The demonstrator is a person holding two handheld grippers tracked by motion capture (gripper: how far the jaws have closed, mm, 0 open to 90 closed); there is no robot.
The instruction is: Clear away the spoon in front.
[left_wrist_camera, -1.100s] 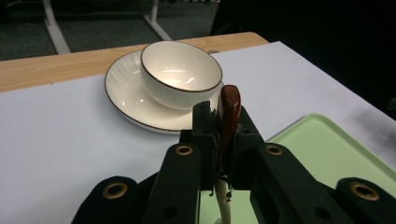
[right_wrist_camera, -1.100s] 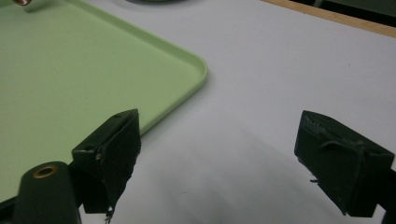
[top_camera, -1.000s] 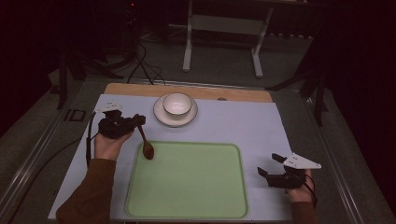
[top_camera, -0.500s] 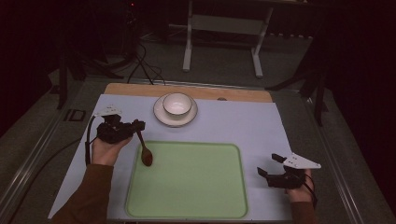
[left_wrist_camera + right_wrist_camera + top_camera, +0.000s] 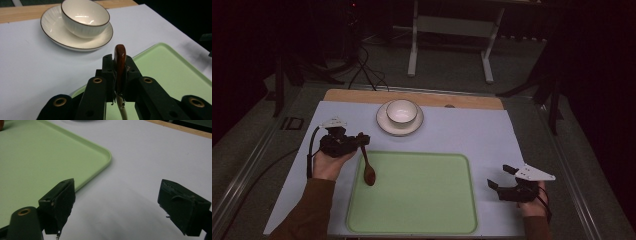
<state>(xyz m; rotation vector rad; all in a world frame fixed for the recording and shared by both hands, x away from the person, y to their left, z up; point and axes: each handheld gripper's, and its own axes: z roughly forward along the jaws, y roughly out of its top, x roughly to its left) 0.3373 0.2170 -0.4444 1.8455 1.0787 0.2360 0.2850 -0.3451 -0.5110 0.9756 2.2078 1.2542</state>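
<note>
My left gripper (image 5: pixel 361 140) (image 5: pixel 119 65) is shut on the handle of a brown wooden spoon (image 5: pixel 367 167) (image 5: pixel 120 56). Its jaws have just been opening slightly, with the handle still pinched between the pads. The spoon slants down, and its bowl end sits over the left part of the green tray (image 5: pixel 422 200) (image 5: pixel 172 72) (image 5: pixel 30 157). I cannot tell whether it touches the tray. A white bowl (image 5: pixel 401 111) (image 5: pixel 85 17) stands on a white saucer (image 5: pixel 382 123) (image 5: pixel 51 27) beyond the tray. Off the tray's right edge, my right gripper (image 5: pixel 499 176) (image 5: pixel 116 202) stands open above the white mat, holding nothing.
A white mat (image 5: pixel 462 130) covers the table, with a wooden strip (image 5: pixel 352 95) along its far edge. A cable (image 5: pixel 312 145) trails from the left gripper. Beyond the table stand a metal frame (image 5: pixel 452 30) and dark floor.
The left hand has drawn a little toward the near side, and the spoon's bowl end has moved from beside the tray's far left corner to lower along its left part. The right gripper has stayed still.
</note>
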